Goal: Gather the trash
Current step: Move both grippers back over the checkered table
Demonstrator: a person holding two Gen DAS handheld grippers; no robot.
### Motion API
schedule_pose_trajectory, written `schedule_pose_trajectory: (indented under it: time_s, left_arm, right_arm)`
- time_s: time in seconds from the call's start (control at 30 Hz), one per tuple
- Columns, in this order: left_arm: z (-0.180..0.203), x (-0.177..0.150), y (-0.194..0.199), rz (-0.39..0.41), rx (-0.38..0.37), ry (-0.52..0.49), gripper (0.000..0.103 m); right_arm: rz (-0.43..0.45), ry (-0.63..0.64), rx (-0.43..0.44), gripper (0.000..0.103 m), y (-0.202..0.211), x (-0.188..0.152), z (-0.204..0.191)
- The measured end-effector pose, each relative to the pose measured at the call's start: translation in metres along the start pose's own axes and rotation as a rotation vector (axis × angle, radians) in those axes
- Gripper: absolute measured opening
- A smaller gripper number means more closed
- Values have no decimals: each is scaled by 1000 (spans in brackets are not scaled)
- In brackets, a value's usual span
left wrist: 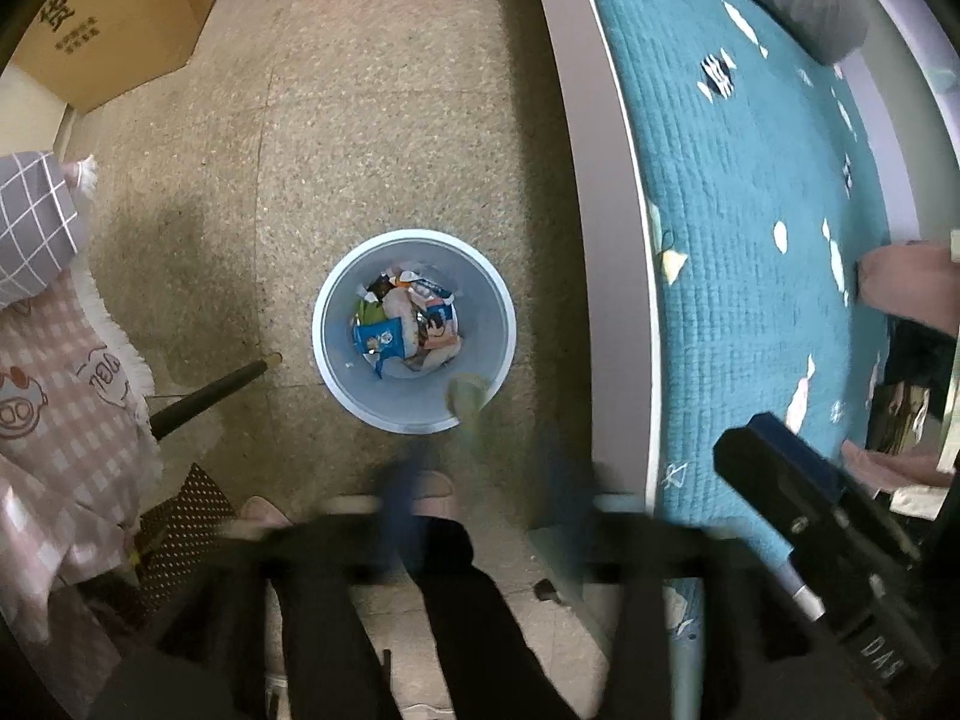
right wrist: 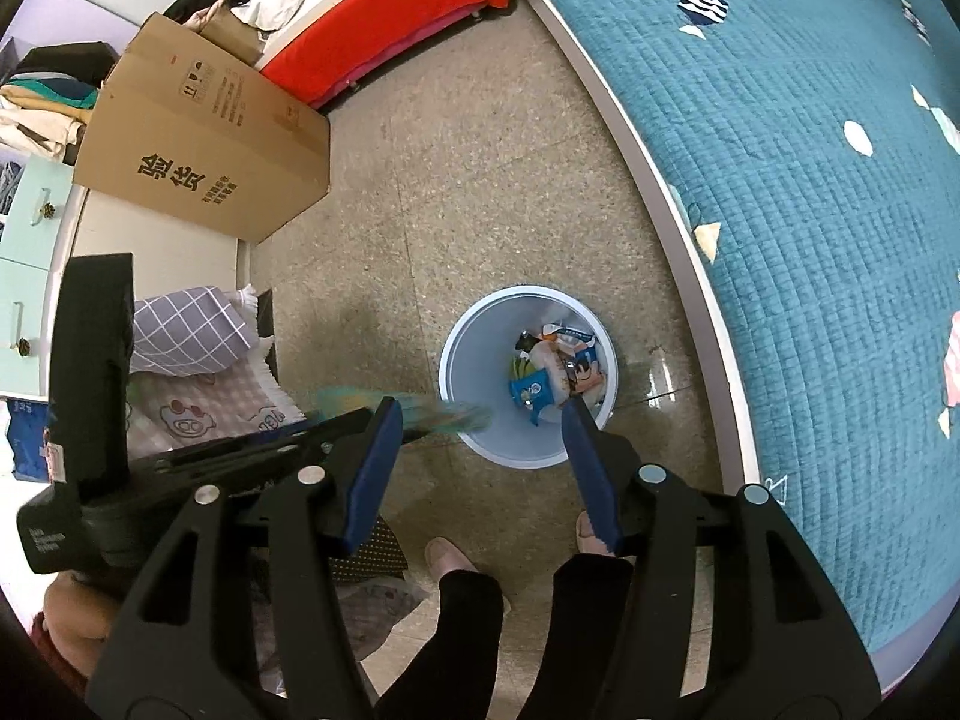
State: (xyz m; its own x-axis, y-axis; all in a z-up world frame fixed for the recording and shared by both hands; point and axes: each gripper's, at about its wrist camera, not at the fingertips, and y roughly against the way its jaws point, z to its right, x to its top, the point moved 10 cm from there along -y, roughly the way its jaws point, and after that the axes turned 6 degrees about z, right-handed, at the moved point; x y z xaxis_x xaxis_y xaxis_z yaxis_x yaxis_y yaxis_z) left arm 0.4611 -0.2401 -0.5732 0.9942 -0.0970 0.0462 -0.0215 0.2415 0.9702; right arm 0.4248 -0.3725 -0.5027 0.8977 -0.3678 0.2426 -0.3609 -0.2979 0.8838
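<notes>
Both grippers point down over the pale blue bin (right wrist: 528, 375), which stands on the floor just beyond their fingertips with wrappers (left wrist: 405, 324) inside. The left gripper (left wrist: 480, 516) has its fingers apart, and a blurred greenish scrap (left wrist: 468, 396) is in the air beyond them at the bin's rim. The right gripper (right wrist: 480, 450) has its blue pads (right wrist: 375, 474) apart with nothing between them.

A speckled beige floor (right wrist: 468, 168) runs between a bed (right wrist: 810, 180), covered by a teal quilted spread with white shapes, and a large cardboard box (right wrist: 198, 138) leaning by the wall. Beyond the box stands a red sofa (right wrist: 384, 30). Pale mint drawers (right wrist: 30, 228) sit at the left, near grey checked bedding (right wrist: 180, 330).
</notes>
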Motion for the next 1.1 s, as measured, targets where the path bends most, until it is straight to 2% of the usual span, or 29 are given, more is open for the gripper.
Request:
schedule_pose_trajectory:
  time_s: [0.17,0.33,0.57,0.77,0.97,1.03,1.1]
  left_arm:
    - [-1,2,15,26,8,-1,63]
    - [-9,4,47,74,14,14,63]
    - [-43,11,124,201,29,54,63]
    - [-119,8,213,355,101,109,64]
    - [-233,-14,292,468,156,257,64]
    - [-268,-23,309,493,170,294,64]
    - [-311,-33,326,507,195,339,64]
  right_arm:
    - [6,0,-3,55,8,1,-7]
    - [17,25,2,55,19,4,-28]
    - [49,101,47,55,44,11,-95]
    - [77,228,121,55,58,7,-195]
    - [63,368,222,55,50,-19,-319]
    - [44,413,252,55,39,-34,-364]
    - [30,434,273,55,29,-44,-393]
